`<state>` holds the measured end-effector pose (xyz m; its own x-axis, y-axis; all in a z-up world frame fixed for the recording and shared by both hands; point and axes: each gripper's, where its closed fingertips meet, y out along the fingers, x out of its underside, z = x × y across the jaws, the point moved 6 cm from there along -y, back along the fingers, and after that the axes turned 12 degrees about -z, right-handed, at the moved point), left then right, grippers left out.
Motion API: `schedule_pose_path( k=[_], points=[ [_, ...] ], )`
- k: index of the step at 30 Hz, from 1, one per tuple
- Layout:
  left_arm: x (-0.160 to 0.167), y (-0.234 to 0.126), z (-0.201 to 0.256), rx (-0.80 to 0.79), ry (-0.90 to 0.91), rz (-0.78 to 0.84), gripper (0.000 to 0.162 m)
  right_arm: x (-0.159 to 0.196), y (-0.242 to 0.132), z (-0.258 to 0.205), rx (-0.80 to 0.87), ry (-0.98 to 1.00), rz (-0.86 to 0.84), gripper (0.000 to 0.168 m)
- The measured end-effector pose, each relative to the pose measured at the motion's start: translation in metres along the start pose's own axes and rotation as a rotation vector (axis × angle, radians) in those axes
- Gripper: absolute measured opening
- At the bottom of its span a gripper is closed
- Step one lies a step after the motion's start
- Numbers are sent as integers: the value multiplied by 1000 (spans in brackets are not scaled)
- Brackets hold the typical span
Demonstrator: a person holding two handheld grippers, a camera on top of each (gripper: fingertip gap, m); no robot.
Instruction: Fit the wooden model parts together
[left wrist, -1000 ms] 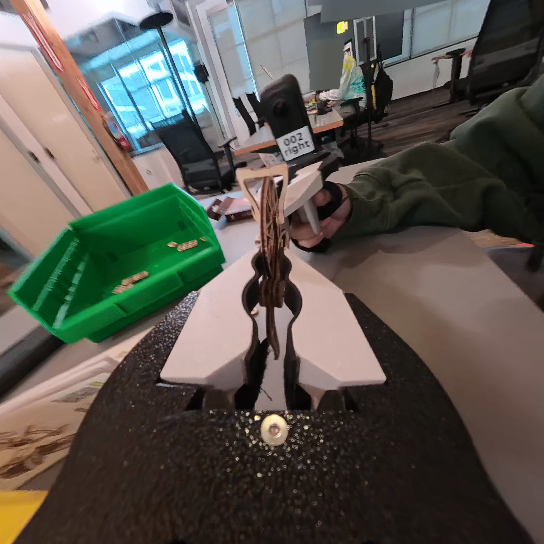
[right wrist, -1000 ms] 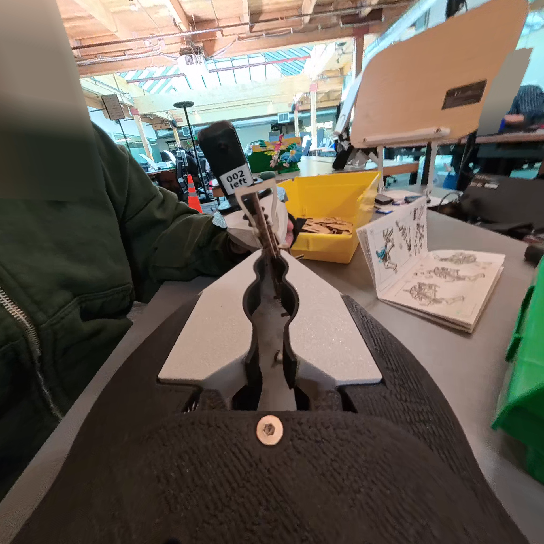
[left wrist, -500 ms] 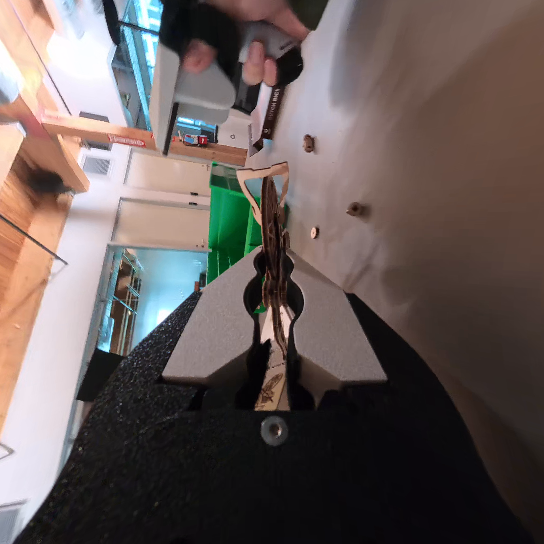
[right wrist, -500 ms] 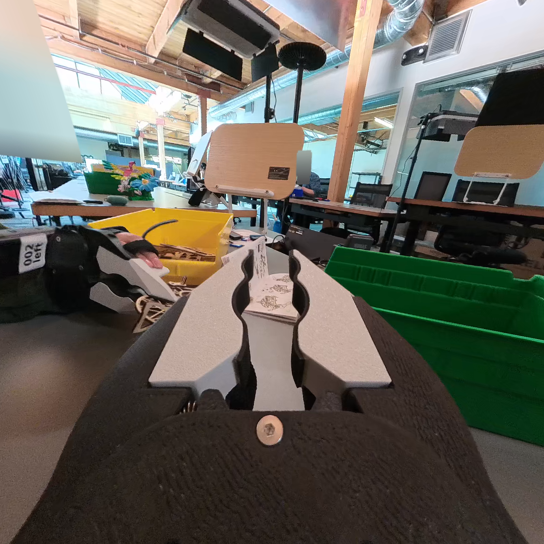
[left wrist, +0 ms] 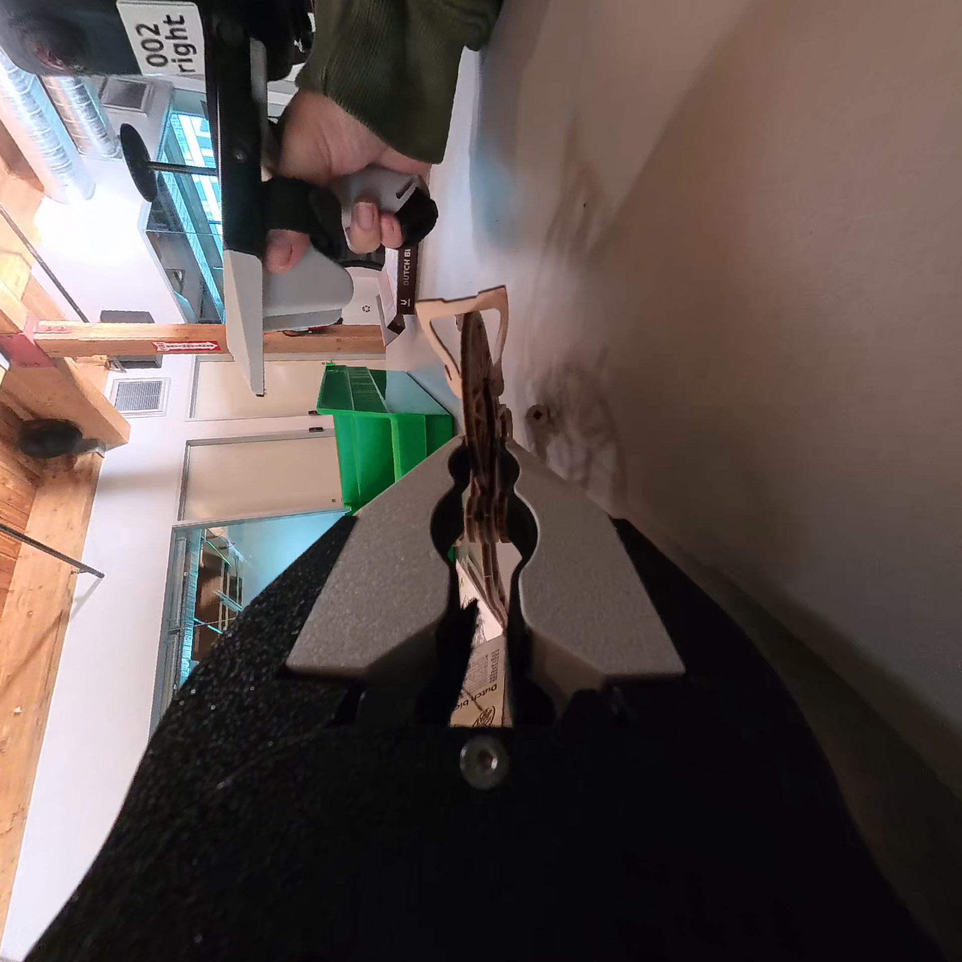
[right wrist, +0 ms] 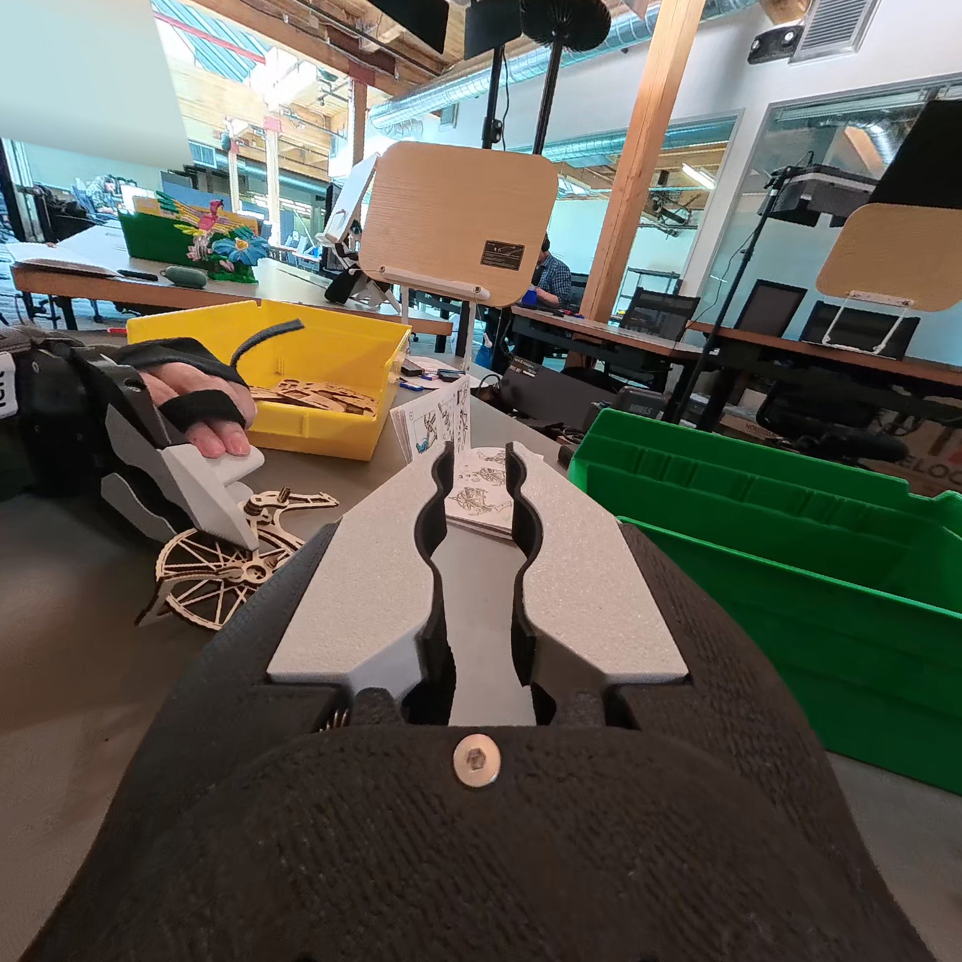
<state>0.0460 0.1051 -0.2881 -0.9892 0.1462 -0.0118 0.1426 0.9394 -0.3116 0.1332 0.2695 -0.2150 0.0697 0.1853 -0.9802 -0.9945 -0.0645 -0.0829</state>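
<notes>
Left gripper (left wrist: pixel 486 458) rolled sideways, clamping wheel assembly (left wrist: pixel 481 395)

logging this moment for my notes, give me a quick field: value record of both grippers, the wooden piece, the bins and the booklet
left gripper: shut on the wooden wheel assembly, turned on its side low over the table
right gripper: open, holds nothing
yellow bin: behind the left gripper, loose wooden parts inside
green bin: to the right of the right gripper
instruction booklet: open on the table, ahead of the right gripper
</notes>
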Motion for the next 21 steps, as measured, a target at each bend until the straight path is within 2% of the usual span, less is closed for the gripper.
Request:
schedule_pose_path(
  k=[21],
  points=[
    [-10,-10,-4,-106,78,34,7,2,2,1,-4,11,-13,17]
  ],
)
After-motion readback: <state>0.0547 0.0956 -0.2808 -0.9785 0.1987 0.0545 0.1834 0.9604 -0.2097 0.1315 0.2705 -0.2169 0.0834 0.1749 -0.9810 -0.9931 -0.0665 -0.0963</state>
